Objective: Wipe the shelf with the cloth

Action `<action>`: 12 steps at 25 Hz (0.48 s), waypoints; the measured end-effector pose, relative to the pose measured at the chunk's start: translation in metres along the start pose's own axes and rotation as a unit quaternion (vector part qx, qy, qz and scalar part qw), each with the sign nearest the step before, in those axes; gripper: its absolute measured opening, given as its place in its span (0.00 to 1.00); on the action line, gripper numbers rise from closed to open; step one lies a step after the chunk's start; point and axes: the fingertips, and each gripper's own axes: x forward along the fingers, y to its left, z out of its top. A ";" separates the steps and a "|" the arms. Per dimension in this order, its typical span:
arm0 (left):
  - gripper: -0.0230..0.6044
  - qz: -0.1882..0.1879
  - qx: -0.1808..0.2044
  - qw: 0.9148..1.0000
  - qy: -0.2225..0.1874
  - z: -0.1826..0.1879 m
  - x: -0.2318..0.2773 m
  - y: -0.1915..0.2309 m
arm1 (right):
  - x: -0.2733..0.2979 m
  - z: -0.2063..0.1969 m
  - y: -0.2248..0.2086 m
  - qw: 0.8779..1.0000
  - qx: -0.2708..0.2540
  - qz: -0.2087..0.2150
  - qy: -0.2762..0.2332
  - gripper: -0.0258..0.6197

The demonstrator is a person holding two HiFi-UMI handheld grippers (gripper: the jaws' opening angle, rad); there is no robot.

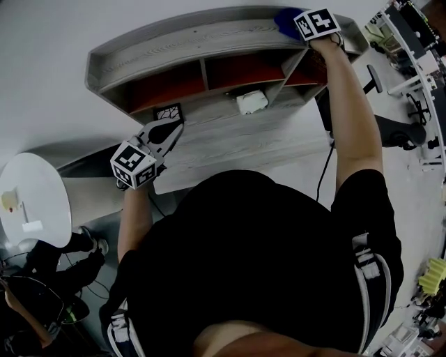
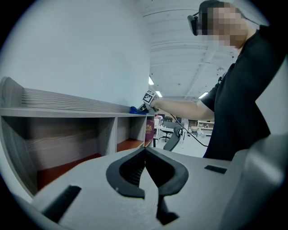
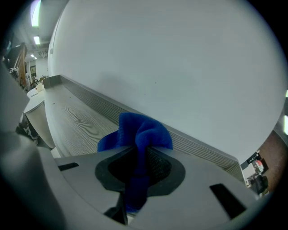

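A grey wooden shelf [image 1: 174, 42] with red-floored compartments stands on a desk against the white wall. My right gripper [image 3: 141, 146] is shut on a blue cloth [image 3: 137, 130], which rests on the shelf's top board [image 3: 74, 119] near its right end. In the head view the cloth [image 1: 286, 19] shows just beyond the right gripper's marker cube [image 1: 317, 23]. My left gripper [image 1: 171, 132] hangs over the desk in front of the shelf, jaws shut and holding nothing. In the left gripper view, the shelf [image 2: 67, 112] and the blue cloth [image 2: 136, 110] are far ahead.
A white box [image 1: 251, 102] sits on the desk [image 1: 230, 143] under the middle compartment. A black-and-white marker card [image 1: 168, 111] leans at the shelf's left. A round white table [image 1: 31, 199] stands at lower left. A black office chair [image 1: 390, 132] stands right of the desk.
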 end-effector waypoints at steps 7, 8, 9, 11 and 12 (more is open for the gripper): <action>0.06 0.012 -0.001 1.000 0.002 -0.004 -0.022 -0.007 | 0.003 0.020 0.039 1.000 -0.020 0.020 -0.007 0.13; 0.06 0.015 -0.002 1.000 0.003 -0.005 -0.026 -0.007 | 0.004 0.023 0.045 0.999 -0.022 0.023 -0.007 0.13; 0.06 0.019 -0.003 1.000 0.003 -0.007 -0.031 -0.007 | 0.006 0.026 0.051 0.999 -0.025 0.027 -0.008 0.13; 0.06 0.027 -0.005 1.000 0.004 -0.009 -0.041 -0.005 | 0.008 0.033 0.065 0.999 -0.033 0.035 -0.012 0.13; 0.06 0.031 -0.006 0.999 0.004 -0.010 -0.046 -0.005 | 0.009 0.037 0.072 0.998 -0.038 0.039 -0.014 0.13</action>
